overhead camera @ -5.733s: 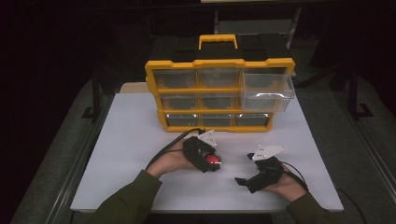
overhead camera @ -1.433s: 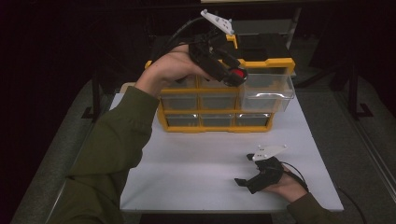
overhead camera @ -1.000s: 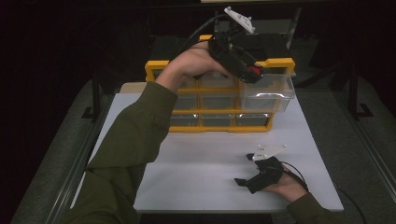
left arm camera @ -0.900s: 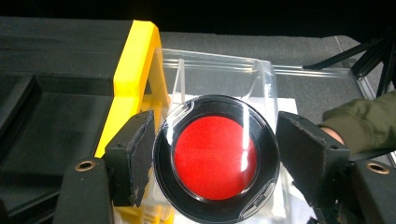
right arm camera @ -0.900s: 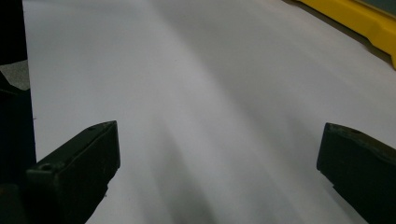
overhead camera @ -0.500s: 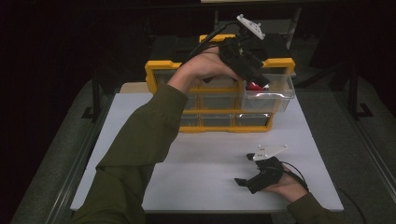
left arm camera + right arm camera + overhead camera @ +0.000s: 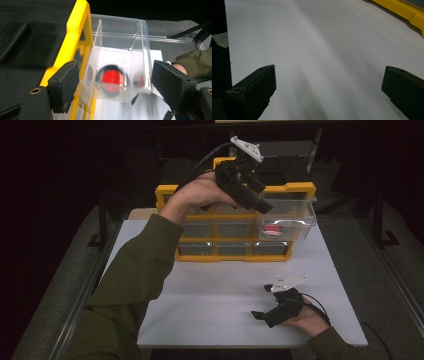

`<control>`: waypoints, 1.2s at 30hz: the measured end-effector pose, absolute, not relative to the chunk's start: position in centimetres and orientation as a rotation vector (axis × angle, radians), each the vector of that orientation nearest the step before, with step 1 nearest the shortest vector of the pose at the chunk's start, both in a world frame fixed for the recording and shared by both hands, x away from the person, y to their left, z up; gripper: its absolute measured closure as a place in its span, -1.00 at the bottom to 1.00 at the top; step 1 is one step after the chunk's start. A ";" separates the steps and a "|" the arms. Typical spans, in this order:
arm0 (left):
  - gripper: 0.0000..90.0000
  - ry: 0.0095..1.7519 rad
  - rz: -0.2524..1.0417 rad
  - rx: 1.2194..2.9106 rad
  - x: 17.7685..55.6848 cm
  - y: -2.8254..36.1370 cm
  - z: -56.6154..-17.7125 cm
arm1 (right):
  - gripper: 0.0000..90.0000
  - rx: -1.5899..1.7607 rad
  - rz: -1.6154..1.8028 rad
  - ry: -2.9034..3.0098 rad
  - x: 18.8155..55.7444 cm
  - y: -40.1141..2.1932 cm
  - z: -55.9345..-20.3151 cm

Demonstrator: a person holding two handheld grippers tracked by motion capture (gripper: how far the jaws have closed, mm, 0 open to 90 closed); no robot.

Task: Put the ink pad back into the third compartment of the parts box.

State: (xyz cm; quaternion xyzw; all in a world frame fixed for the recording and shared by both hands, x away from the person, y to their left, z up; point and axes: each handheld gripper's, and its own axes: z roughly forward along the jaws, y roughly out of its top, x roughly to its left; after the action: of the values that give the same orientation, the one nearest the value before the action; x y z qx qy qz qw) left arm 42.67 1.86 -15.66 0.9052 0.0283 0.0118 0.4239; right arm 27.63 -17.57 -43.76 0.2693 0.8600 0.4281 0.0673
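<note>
High view: the left gripper (image 7: 263,206) hangs above the pulled-out clear drawer (image 7: 286,219) at the top right of the yellow organiser (image 7: 235,227). A second ago the red-and-black disc was between its jaws; now the red disc (image 7: 272,230) lies on the drawer floor, below and just beyond the jaws, which have just been opening and hold nothing. So the drop looks done — what remains, I judge, is drawing the hand back and pushing the drawer shut. The right gripper (image 7: 261,301) rests on the white worktop (image 7: 210,290), well apart from the organiser, as it did in the earlier pictures.

Left gripper view: looking down between the parted jaws, the disc (image 7: 112,78) sits flat inside the drawer (image 7: 140,45), clear of both pads — something the high view leaves in doubt behind the drawer's front wall. The organiser's yellow frame (image 7: 72,32) runs past the left jaw.

Right gripper view: jaws spread wide with bare worktop (image 7: 324,50) between them — nothing held; a yellow corner (image 7: 404,12) of the organiser shows far beyond the right-hand jaw.
</note>
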 end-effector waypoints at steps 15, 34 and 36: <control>-0.63 0.130 0.062 2.244 40.8 7.3 -18.4 | -1.00 0.824 1.283 2.591 27.8 -17.6 -43.8; -0.72 0.215 0.096 2.228 38.4 11.8 -23.9 | -1.00 0.818 1.278 2.590 27.7 -17.5 -43.8; -0.72 0.230 0.105 2.227 37.8 12.8 -25.0 | -1.00 0.819 1.280 2.589 27.7 -17.5 -43.8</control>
State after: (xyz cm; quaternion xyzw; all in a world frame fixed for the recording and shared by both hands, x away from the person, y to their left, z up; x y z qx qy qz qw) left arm 37.83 12.82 -25.04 0.8946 0.0925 0.0421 0.4351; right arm 27.74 -17.54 -43.84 0.2723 0.8602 0.4254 0.0696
